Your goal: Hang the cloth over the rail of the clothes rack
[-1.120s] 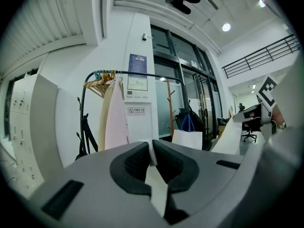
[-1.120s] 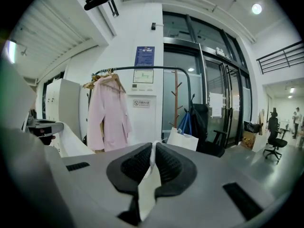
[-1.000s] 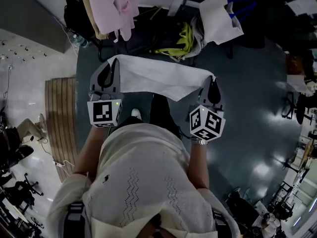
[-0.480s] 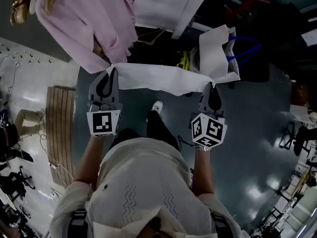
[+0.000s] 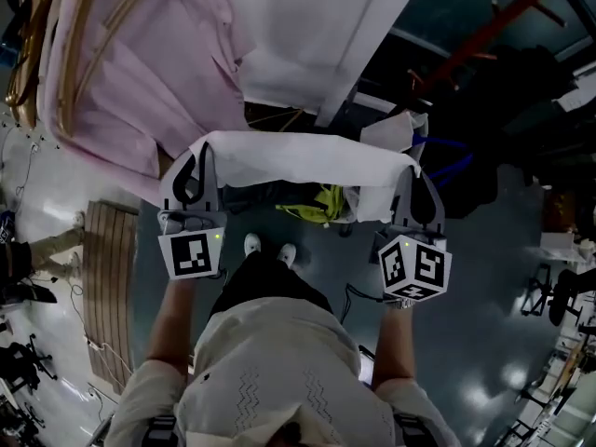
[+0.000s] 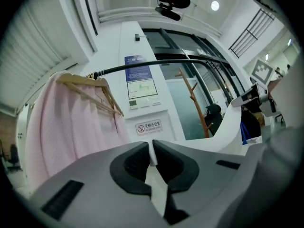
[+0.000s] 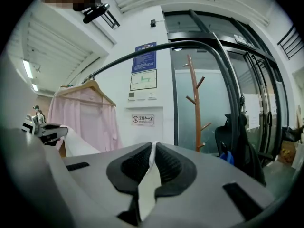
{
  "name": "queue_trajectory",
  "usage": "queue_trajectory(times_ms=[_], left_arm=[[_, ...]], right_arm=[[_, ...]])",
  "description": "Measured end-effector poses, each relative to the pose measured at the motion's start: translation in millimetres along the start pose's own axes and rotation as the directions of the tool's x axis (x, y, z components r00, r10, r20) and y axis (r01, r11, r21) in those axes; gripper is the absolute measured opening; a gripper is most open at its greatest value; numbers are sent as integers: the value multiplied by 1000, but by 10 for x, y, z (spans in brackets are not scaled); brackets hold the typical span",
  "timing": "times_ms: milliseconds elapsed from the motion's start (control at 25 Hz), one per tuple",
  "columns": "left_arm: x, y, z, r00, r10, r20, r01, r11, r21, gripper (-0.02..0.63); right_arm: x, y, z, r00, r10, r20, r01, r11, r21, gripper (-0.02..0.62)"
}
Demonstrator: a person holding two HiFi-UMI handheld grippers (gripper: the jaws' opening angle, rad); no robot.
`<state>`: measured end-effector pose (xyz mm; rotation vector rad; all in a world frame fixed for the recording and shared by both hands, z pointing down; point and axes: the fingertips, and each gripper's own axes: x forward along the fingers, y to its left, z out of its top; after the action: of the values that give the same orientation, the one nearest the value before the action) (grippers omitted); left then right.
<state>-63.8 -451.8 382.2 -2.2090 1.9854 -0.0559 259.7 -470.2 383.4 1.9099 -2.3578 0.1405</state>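
I hold both forearms out ahead, side by side and well apart. My left gripper point(image 5: 197, 156) and right gripper point(image 5: 413, 177) each pinch an end of the cloth point(image 5: 298, 161).

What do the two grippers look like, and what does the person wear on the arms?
The left gripper and the right gripper are grey with black rounded pads. The left cube and the right cube are white with black square markers. The person wears a pale short-sleeved top with a zigzag pattern.
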Motion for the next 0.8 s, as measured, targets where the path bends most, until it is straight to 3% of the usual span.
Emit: queue_trajectory(times_ms=[160, 360, 680, 800], left_arm=[[393, 149, 177, 999, -3, 36, 2, 999, 34, 18], [728, 303, 850, 989, -73, 128, 57, 990, 125, 18], [800, 548, 2110, 952, -114, 282, 47, 971, 234, 18], [848, 631, 2603, 923, -127, 362, 15, 955, 297, 18]], right_arm=[[325, -64, 295, 1000, 9, 14, -8, 999, -45, 34], [445, -68, 1022, 991, 16, 130, 4, 989, -147, 34], [158, -30, 2415, 951, 45, 306, 11, 984, -180, 34], [99, -22, 2916, 934, 69, 351, 17, 971, -237, 34]])
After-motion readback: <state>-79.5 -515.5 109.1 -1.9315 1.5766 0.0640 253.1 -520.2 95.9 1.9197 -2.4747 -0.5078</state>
